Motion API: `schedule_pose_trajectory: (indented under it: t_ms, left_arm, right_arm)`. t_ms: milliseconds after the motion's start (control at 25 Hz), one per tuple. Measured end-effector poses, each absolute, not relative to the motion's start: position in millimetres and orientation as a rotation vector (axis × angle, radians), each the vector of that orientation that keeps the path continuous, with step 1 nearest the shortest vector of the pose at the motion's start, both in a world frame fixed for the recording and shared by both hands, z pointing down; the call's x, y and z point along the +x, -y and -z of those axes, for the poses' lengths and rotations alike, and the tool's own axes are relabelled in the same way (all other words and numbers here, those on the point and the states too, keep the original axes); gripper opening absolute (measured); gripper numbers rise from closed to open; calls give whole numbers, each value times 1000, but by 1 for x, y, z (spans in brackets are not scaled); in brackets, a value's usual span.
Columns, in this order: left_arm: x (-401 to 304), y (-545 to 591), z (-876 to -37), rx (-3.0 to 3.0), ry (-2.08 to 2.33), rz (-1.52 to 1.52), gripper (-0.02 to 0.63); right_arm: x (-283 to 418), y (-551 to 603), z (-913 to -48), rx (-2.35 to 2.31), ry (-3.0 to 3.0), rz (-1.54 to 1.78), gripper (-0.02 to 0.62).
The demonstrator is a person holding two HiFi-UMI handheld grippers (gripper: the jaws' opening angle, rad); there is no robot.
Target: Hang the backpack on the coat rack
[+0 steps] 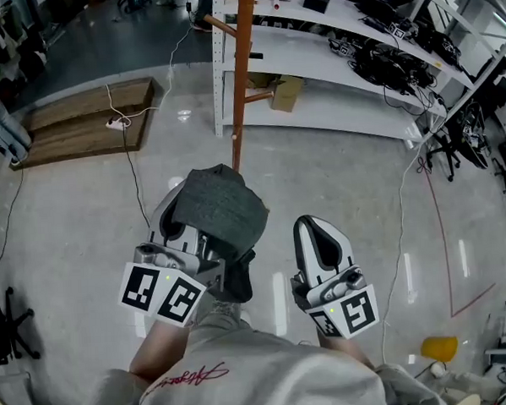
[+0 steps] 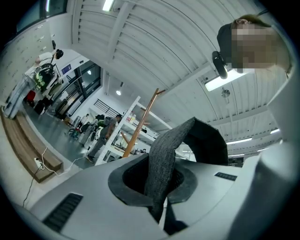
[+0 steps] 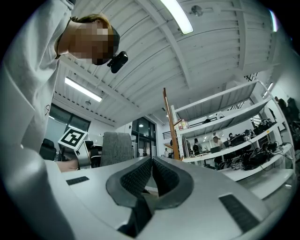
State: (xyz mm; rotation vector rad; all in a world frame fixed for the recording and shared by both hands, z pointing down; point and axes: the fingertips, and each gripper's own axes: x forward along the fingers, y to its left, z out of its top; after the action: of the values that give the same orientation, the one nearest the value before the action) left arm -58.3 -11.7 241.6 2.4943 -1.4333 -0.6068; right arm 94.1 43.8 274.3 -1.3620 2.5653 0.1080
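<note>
Fabric of the backpack (image 1: 219, 209) is pinched in the left claw (image 2: 158, 185) and held up, likely so it can loop over a peg of the coat rack (image 1: 240, 79) ahead; the right claw (image 3: 151, 180) is closed and empty.

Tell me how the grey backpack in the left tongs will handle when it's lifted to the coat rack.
Probably floppy: the backpack fabric drapes over the left tongs, and its strap folds in a loop there. Likely not slippery, since the weave looks coarse. Weight can't be judged.
</note>
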Motion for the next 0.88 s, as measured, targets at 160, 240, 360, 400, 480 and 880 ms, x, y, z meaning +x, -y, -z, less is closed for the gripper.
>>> schedule_pose_trajectory:
  t_ms: [160, 240, 360, 400, 480, 880]
  left_arm:
    - [-60, 44, -255, 2492, 1385, 592, 37]
    - [-60, 62, -261, 2496, 1352, 576, 37]
    - [-61, 95, -272, 2505, 1301, 498, 37]
    - [-62, 105, -277, 2503, 1290, 469, 37]
    - [-66, 122, -284, 2503, 1269, 428, 37]
    - [-67, 174, -335, 2442, 1325, 303, 37]
  right_arm:
    - [90, -7, -273, -1387, -2551, -141, 21]
    - [90, 20, -270, -1403, -2536, -162, 21]
    - [83, 66, -261, -1406, -2514, -197, 21]
    - [77, 80, -256, -1402, -2510, -211, 21]
    - [66, 103, -242, -1385, -2500, -236, 21]
    - [60, 169, -261, -1332, -2563, -132, 21]
